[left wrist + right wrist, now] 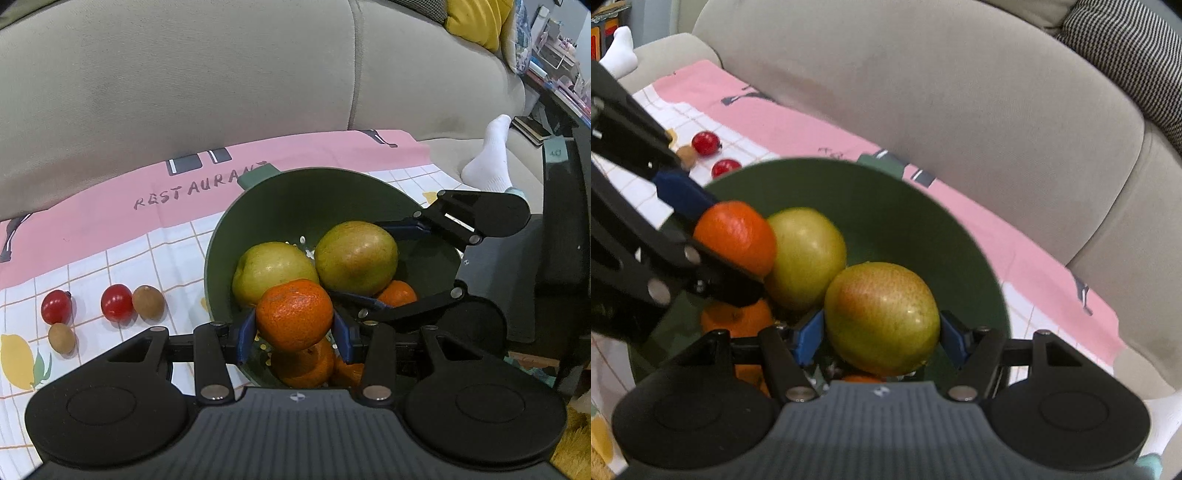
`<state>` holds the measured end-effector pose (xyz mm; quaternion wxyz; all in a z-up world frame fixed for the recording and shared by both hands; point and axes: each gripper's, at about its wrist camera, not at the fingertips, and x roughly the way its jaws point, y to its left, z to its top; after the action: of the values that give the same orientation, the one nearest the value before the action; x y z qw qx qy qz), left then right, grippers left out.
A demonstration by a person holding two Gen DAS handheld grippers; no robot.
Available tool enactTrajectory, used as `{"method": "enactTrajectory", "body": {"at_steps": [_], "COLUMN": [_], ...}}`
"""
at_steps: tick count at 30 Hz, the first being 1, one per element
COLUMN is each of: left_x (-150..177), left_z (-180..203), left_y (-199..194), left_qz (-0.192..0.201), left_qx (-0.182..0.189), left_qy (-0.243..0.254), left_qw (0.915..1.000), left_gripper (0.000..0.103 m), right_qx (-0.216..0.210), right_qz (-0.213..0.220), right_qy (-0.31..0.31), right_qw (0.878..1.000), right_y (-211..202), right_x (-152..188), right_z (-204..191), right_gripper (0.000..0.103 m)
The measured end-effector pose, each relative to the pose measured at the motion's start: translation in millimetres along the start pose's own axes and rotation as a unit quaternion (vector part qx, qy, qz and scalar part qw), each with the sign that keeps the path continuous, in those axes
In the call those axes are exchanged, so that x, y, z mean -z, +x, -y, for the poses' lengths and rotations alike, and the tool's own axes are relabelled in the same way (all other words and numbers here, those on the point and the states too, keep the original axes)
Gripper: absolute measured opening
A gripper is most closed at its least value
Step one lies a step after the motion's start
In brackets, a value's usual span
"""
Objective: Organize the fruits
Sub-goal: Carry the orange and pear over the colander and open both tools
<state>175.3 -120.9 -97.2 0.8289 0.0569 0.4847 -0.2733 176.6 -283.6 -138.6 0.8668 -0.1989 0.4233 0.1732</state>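
left wrist view: the green bowl [295,192] sits on a pink and checked cloth [110,221] spread over a beige sofa [184,74]. in the bowl lie two yellow-green apples, several tangerines under them, and pale holes in the bottom. the left tool [295,332] grips a tangerine [293,314] between its blue pads, above the near side of the bowl. the right tool [373,266] reaches in from the right, its pads on either side of the right apple [356,256]; the left apple [273,271] lies loose beside it. left of the bowl the cloth has open room, with two red cherry tomatoes [116,302] and two small brown fruits [148,302] in a loose row. only this view shows a white-socked foot [491,155] on the sofa seat at the right.

right wrist view: the right tool [882,336] clamps the same apple [882,317], the bowl's far wall [886,199] rising close behind it.
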Motion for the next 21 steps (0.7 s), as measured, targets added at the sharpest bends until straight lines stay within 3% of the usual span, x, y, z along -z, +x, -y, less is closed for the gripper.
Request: {"method": "enactTrajectory", "body": {"at_steps": [7,12,21], "left_x": [0.8,-1.4,-5.3], "left_z": [1.7,4.9,19.0], "left_y": [0.2,0.8,13.8], "left_qz": [-0.004,-0.005,-0.020], "left_qx": [0.005,0.017,0.034], "left_qy": [-0.003,-0.008,-0.011], "left_qw": [1.0000,0.9998,0.9992], "left_gripper": [0.049,0.049,0.049], "right_qx": [-0.012,0.004,0.023], "right_qz": [-0.006,0.018,0.015], "right_qy": [0.018,-0.008,-0.045], "right_qw": [1.000,1.000,0.999], "right_y": [0.2,-16.6,-39.1], "right_x": [3.5,3.7,24.2], "right_z": [4.3,2.3,5.2], "right_gripper": [0.064,0.065,0.065]}}
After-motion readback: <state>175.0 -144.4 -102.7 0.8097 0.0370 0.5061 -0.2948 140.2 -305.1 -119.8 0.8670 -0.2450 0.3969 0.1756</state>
